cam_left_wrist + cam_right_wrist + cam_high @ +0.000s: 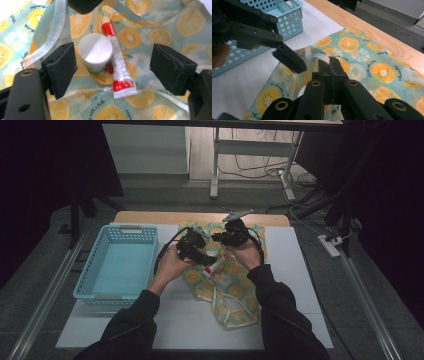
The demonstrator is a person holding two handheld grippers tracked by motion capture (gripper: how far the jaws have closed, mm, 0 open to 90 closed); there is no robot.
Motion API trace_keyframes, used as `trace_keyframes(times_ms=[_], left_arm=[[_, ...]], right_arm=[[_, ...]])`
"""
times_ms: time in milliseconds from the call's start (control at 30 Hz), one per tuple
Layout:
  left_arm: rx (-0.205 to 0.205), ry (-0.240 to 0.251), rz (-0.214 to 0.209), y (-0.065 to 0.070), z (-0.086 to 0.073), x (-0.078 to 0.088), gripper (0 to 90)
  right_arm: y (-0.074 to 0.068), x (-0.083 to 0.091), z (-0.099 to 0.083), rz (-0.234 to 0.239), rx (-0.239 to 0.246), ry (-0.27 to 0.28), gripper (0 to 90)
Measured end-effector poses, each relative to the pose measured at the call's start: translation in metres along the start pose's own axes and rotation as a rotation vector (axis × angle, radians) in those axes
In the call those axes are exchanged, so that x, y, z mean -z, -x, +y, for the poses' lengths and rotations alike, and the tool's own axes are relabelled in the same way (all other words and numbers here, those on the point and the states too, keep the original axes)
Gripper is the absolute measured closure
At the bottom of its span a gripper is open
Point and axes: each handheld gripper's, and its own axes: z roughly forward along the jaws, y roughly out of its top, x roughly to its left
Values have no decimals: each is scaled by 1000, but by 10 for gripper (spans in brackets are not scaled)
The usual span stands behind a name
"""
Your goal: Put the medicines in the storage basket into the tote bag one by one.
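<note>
The tube (115, 62) and white-capped jar (96, 51) lie touching inside the fruit-print pouch (240, 290), at the middle of the table near its far edge. The left gripper (112, 67) hangs over them, jaws wide and empty. The right gripper (329, 65), clamped on the pouch's rim strip (319, 56), holds it open; a slip could close the mouth over both.

Between my left gripper (112, 70) jaws there's open room, just the jar (96, 51) and tube (116, 62) lying below on the bag (175, 27). Right gripper (329, 65) crowds in just ahead, basket (120, 260) blocks my left side.
</note>
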Motion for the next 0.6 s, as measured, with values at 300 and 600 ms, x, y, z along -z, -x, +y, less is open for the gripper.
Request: trace_keyframes(times_ms=[300,600], left_arm=[[24,39,-11,8,-17,20,117],[23,77,-70,20,-29,28,8]], right_arm=[[-3,-2,-1,7,5,-4,898],[-5,0,-2,9,8,-5,898]])
